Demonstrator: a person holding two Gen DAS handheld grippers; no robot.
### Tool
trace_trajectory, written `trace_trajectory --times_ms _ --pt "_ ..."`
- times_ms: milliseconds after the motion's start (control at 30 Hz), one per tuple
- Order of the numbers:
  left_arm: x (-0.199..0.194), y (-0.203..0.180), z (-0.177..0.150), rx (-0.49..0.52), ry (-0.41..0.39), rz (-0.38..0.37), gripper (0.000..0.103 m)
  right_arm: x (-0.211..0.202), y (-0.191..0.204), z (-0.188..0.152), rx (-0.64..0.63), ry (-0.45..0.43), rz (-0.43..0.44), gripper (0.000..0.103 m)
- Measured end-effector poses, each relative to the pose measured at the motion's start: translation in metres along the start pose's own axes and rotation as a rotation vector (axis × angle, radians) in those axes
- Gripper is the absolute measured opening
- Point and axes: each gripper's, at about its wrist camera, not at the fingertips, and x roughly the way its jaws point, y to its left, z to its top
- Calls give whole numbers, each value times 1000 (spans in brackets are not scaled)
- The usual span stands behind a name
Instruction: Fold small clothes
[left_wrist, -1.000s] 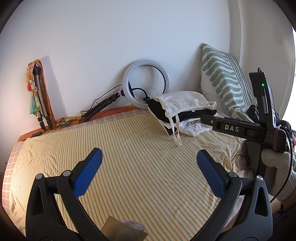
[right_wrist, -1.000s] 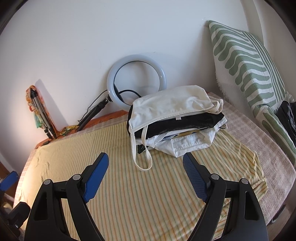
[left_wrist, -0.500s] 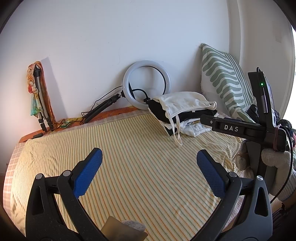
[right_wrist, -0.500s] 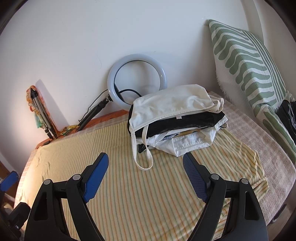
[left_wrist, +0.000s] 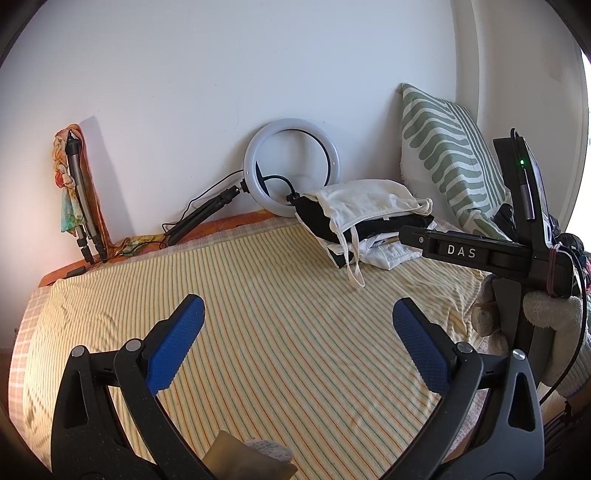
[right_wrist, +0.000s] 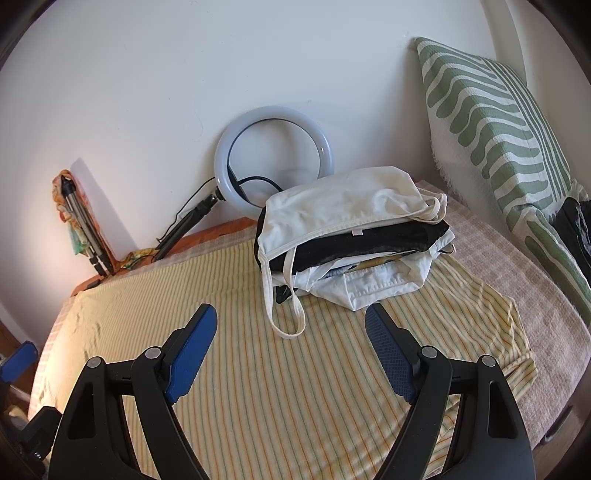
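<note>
Item 1: clothes pile (right_wrist: 354, 243). Lying stacked at the far end of the striped sheet (right_wrist: 280, 376), just in front of the ring light (right_wrist: 275, 162) and near the green pillow (right_wrist: 491, 129). A white top is lying uppermost, a black piece under it, white pieces below; 1 strap is trailing onto the sheet.

Item 2: left gripper (left_wrist: 297, 325). Standing wide apart, holding nothing, hovering over bare sheet well short of the pile.

Item 3: right gripper (right_wrist: 291, 328). Also spread and empty, pointing at the pile's near edge.

Change over the last second: almost none. Both views are drifting only slightly; the pile is keeping its shape and place.

Reading: the stack could be folded work set aside, or pieces waiting to be taken; these views are fitting both.
</note>
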Motion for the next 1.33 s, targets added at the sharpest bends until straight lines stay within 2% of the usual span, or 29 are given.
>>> trace_trajectory --times_ms 1333 --pt "-1 8 -2 17 -9 17 103 5 -4 -3 5 21 7 83"
